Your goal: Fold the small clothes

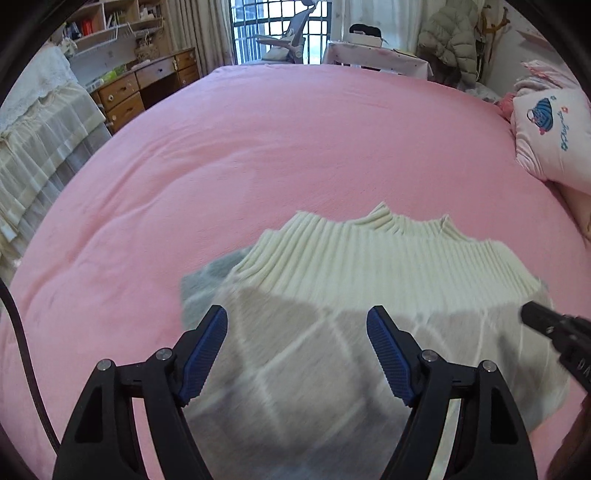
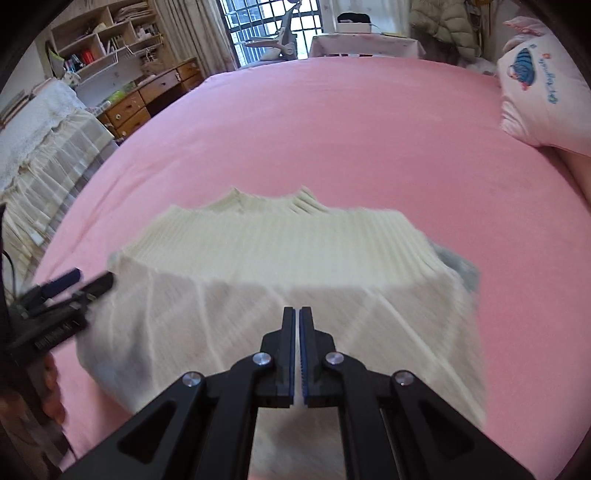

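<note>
A small cream and grey knit sweater [image 1: 332,332] lies on the pink bed [image 1: 258,166], its ribbed cream band [image 1: 369,254] at the far side. My left gripper [image 1: 295,317] is open above the sweater's near part, its blue pads apart. In the right wrist view the sweater [image 2: 258,302] spreads below my right gripper [image 2: 296,314], whose jaws are shut together with nothing visibly between them. Each gripper shows at the edge of the other's view: the right one [image 1: 546,325] and the left one [image 2: 70,284].
A pink pillow with blue embroidery [image 1: 554,136] lies at the bed's right edge. A wooden desk with drawers [image 1: 147,85] and shelves stand far left. A cream frilled cover [image 1: 37,147] is at the left. A window with bars [image 1: 280,29] is behind the bed.
</note>
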